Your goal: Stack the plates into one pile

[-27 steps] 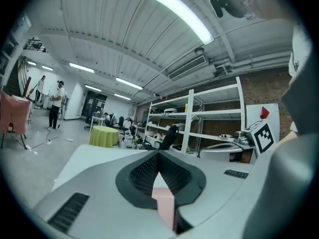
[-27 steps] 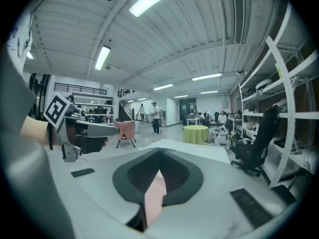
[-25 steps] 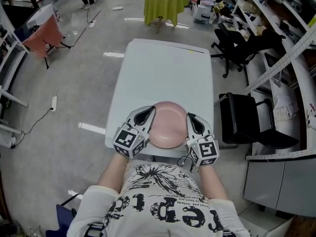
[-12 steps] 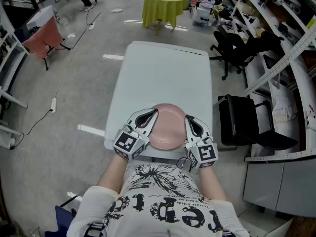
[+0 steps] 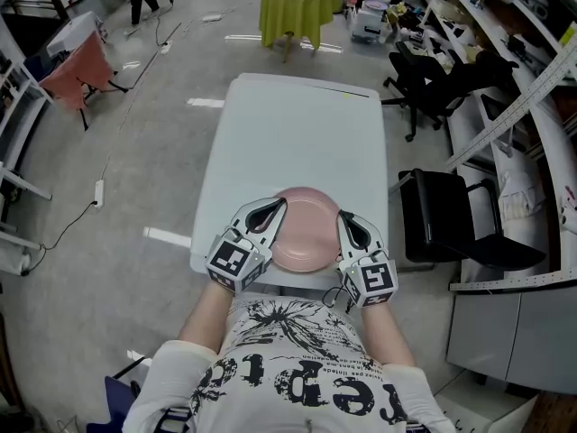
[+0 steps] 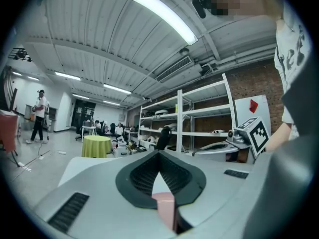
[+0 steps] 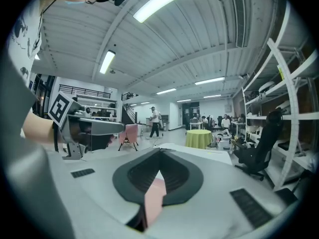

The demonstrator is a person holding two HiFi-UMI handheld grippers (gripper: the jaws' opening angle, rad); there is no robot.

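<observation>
In the head view, the pink plate sits at the near end of the white table, low in the centre of the frame. The left gripper is clamped on the plate's left rim and the right gripper on its right rim. Whether more plates lie beneath the plate cannot be told. A black chair stands just beside the table at the right. A yellow-green round table is at the top edge, and a pink-draped table is at the upper left. The person's printed shirt fills the bottom and hides the table's near edge.

In the left gripper view, the jaws are closed on a thin pink sliver of the plate, the rest of it hidden by the gripper body. The right gripper's marker cube shows at the right, with metal shelves behind.

In the right gripper view, the jaws pinch the plate's pink edge. The left gripper sits at the left, and a black office chair at the right.
</observation>
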